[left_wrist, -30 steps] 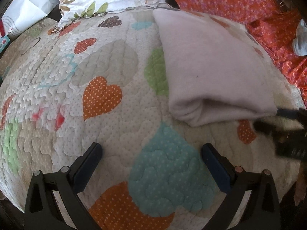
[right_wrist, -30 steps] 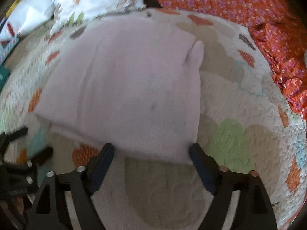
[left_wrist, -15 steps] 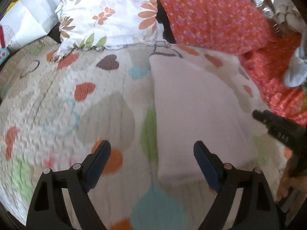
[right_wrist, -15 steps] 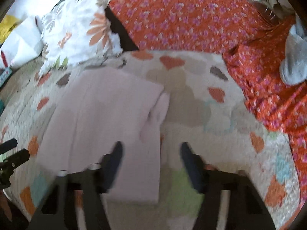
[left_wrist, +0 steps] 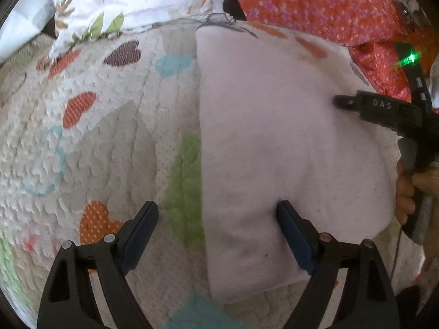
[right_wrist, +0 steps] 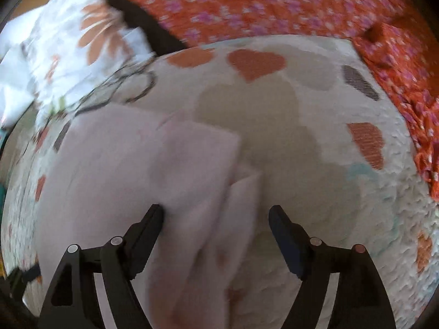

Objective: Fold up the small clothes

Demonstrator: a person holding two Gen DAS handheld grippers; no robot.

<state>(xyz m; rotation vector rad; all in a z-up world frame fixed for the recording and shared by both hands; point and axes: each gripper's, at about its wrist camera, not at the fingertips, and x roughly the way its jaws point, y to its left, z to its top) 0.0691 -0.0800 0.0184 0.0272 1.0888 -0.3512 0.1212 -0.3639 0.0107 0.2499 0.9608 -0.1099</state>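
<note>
Pale pink folded fleece garment lies flat on heart-patterned quilted bedspread; we see its loose layered edges in right wrist view. Our left gripper hovers over garment's near left edge, jaws wide, nothing pinched. Our right gripper sits above garment's right edge, jaws opening, cloth below them but not gripped. White floral pillow and orange flowered fabric at far side.
</note>
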